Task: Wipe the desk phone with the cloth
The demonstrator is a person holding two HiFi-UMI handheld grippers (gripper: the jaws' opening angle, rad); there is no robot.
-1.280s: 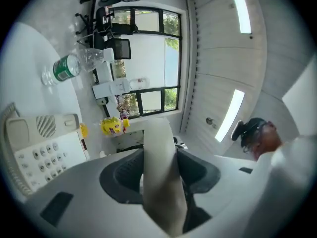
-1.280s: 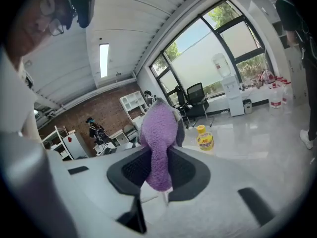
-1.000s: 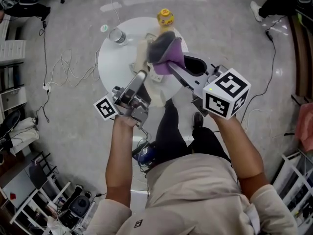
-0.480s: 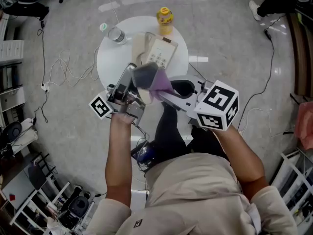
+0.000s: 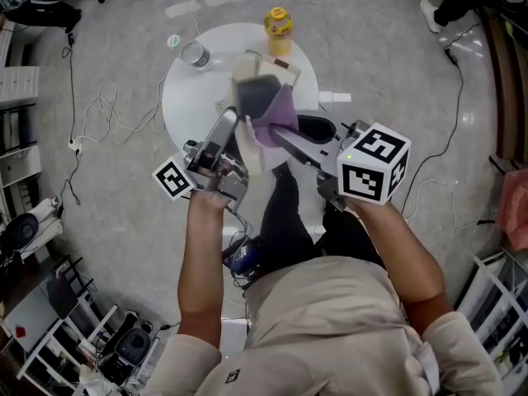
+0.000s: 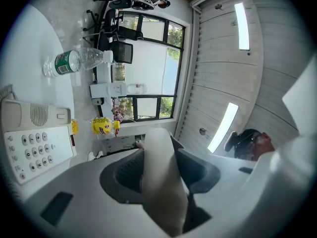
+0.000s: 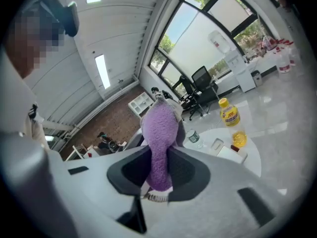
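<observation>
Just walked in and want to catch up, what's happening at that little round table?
A person holds a gripper in each hand. The left gripper is clamped on what looks like the cream handset, lifted off the desk phone on the round table. The right gripper grips the purple cloth, raised beside the handset above the phone. Contact can't be told.

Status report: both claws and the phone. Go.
Left claw shut on handset, off the base. Right claw shut on cloth, near handset. Water bottle, yellow bottle on table, not in the way.
</observation>
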